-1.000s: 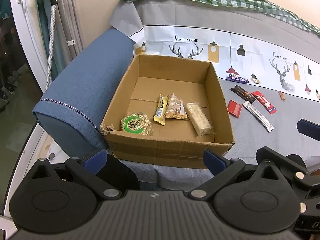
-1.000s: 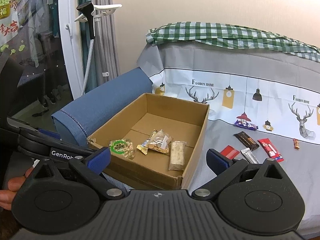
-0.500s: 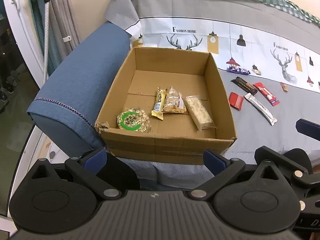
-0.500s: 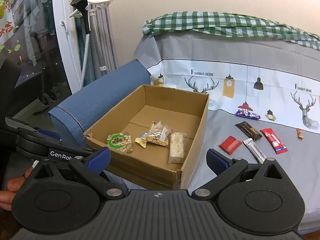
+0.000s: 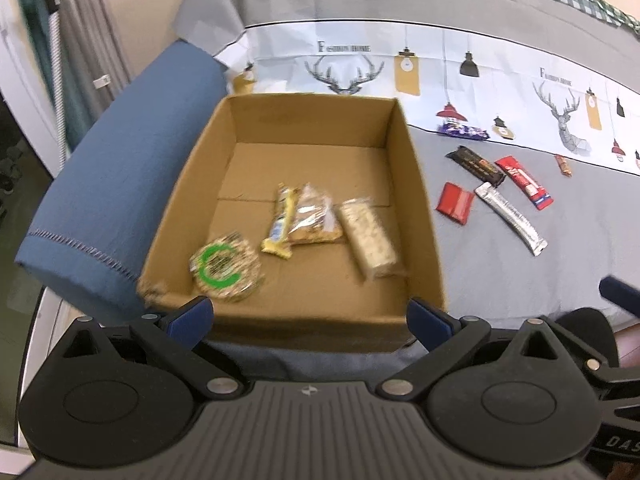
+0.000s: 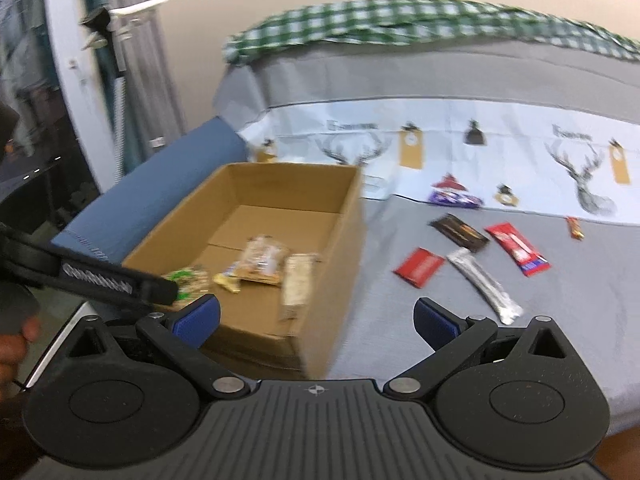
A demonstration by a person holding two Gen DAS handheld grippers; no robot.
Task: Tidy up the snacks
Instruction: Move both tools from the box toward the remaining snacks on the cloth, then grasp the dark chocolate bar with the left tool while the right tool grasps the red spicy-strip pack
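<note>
An open cardboard box sits on the grey sofa cover and holds a round green-labelled snack, a yellow bar, a clear-wrapped biscuit pack and a pale rice bar. Right of the box lie a red packet, a silver bar, a dark bar, a red bar, a purple packet and a small orange sweet. My left gripper hangs open over the box's near wall. My right gripper is open and empty before the box's right corner.
A blue sofa armrest borders the box on the left. Behind it stand a curtain and a white door frame. A green checked cloth tops the sofa back. A hand holds the left gripper's body at the lower left.
Both grippers have moved forward toward the sofa, so the box and loose snacks loom larger. The right view has swung rightward toward the loose snacks. Both stay open and empty.
</note>
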